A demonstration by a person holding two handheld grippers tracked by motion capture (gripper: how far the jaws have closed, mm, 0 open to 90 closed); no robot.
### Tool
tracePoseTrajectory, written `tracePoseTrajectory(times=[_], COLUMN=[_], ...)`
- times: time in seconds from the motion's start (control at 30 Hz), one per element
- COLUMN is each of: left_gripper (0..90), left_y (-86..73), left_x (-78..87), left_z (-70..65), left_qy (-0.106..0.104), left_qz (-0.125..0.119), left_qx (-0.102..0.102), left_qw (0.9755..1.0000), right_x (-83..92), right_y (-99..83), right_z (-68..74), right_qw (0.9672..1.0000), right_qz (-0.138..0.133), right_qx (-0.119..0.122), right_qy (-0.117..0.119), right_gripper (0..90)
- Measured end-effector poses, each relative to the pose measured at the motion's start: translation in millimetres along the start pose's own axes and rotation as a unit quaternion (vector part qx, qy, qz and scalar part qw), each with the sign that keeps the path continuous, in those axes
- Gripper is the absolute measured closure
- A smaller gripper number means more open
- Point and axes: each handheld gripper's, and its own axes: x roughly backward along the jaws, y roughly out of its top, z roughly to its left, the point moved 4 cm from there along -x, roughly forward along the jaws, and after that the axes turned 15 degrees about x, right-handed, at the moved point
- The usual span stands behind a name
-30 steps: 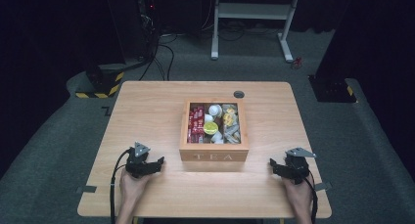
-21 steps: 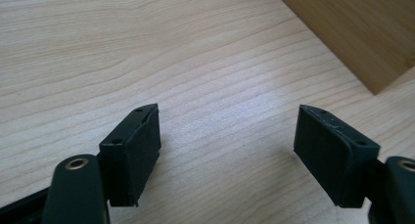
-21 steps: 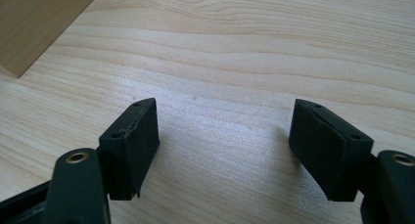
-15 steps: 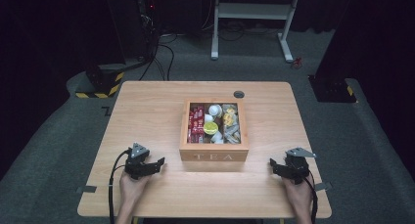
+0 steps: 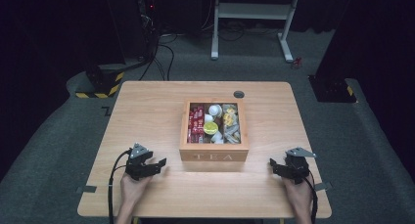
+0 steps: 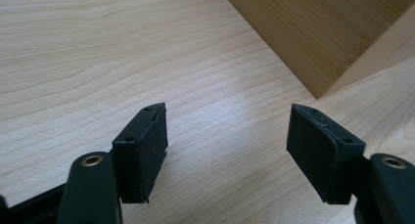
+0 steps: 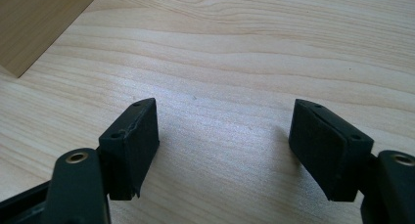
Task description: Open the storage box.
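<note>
My left gripper (image 5: 157, 164) has just been closing slightly but is still apart on nothing, as is my right gripper (image 5: 277, 164). The open wooden tea box (image 5: 214, 155) sits at table centre, at one o'clock from my left gripper. I'd go in from above, aiming at one packet.

left gripper (image 5: 155, 166): a black body is seen in the high view, topped by a grey three-cornered plate.
left gripper cable: a black cable is trailed from the body back along the forearm.
left gripper fingers (image 6: 142, 153): two black slab-shaped jaws are shown in the left gripper view, each faced with a dark matte pad; small screw holes are set along the top edges.
left gripper joints: brass-coloured rings are set in rounded black arms at the base of each jaw.
right gripper (image 5: 277, 166): the same black build is seen, with a grey plate on top and a black cable.
right gripper fingers (image 7: 129, 145): matching black padded jaws with a chipped pad edge and brass-ringed pivots are shown.
sleeves: none are seen on the forearms.
</note>
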Motion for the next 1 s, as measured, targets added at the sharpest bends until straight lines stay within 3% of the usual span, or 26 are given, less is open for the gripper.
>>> tracePoseTrajectory(times=[0.4,0.63,0.87,1.0], left_gripper=[43.8,50.7,56.2,60.0], left_y=[-3.9,-5.0,-4.1,-3.6], left_x=[0.4,-1.8,-4.6,-7.3], left_z=[-23.8,-36.9,-49.1,-57.6], left_qy=[-0.045,-0.07,-0.097,-0.103], left_qz=[0.001,0.009,0.004,0.003], left_qx=[-0.027,-0.043,-0.046,-0.053], left_qw=[0.9986,0.9966,0.9942,0.9933], right_x=[0.0,0.0,0.0,0.0], right_y=[0.1,0.2,0.2,0.3], right_z=[0.2,0.2,0.2,0.1], right_qw=[1.0,1.0,1.0,1.0], right_qz=[0.001,0.001,0.001,0.001], right_qx=[-0.001,-0.002,-0.002,-0.002], right_qy=[0.001,0.001,0.001,0.001], right_gripper=[27.0,27.1,27.1,27.1])
